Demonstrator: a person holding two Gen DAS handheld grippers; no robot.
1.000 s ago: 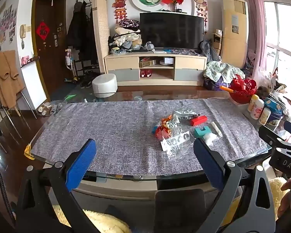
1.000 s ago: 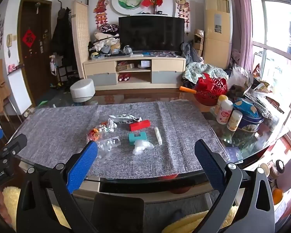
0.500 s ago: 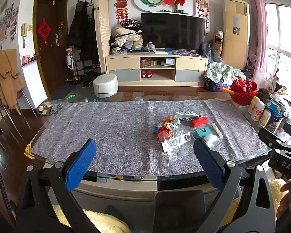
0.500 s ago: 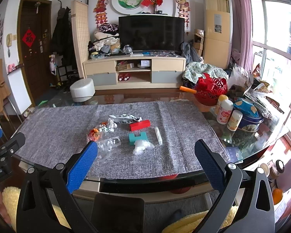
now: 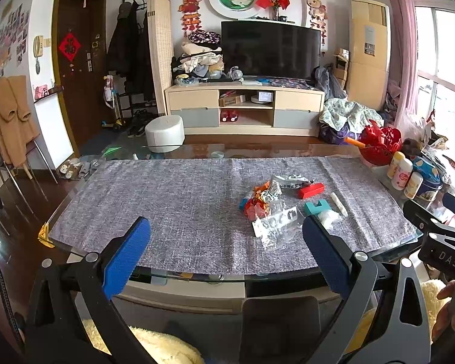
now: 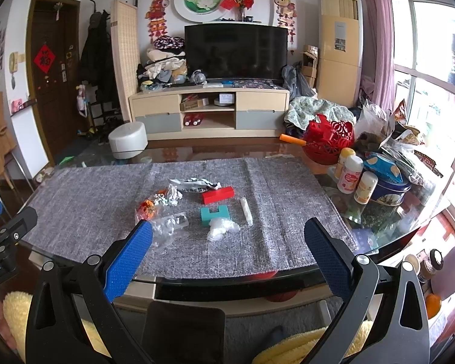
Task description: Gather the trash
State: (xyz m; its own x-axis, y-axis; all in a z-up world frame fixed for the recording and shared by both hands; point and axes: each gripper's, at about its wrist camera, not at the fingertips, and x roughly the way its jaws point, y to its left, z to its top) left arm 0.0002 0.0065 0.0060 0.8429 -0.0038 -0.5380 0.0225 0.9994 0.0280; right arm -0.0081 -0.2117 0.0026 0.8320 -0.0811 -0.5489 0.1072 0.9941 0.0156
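Right-wrist view: a small heap of trash is seen near the middle of a grey woven cloth (image 6: 85,212) laid over a glass-topped table (image 6: 288,276). A clear crumpled plastic wrapper (image 6: 170,226) lies at the near left of the heap, with an orange crumpled wrapper (image 6: 146,207) just beside it and a black-and-white printed wrapper (image 6: 194,184) at the far side. A red block (image 6: 217,194) and a teal block (image 6: 214,214) are placed between them, a white crumpled wad (image 6: 221,229) touching the teal block's near edge, and a white stick-shaped piece (image 6: 246,211) lying to the right.

The right gripper (image 6: 227,257) is held short of the table's near edge, its blue-padded jaws spread wide with nothing between them. From the left wrist view, the left gripper (image 5: 226,253) is likewise held back from the edge, jaws spread and empty, the heap lying ahead and to its right; the clear wrapper (image 5: 276,224) is nearest its right finger.

Bottles (image 6: 350,179) and a blue tin (image 6: 389,192) are crowded at the table's right end beside a red basket (image 6: 329,144). A television (image 6: 235,53) is seen beyond, on a low cabinet (image 6: 209,112).
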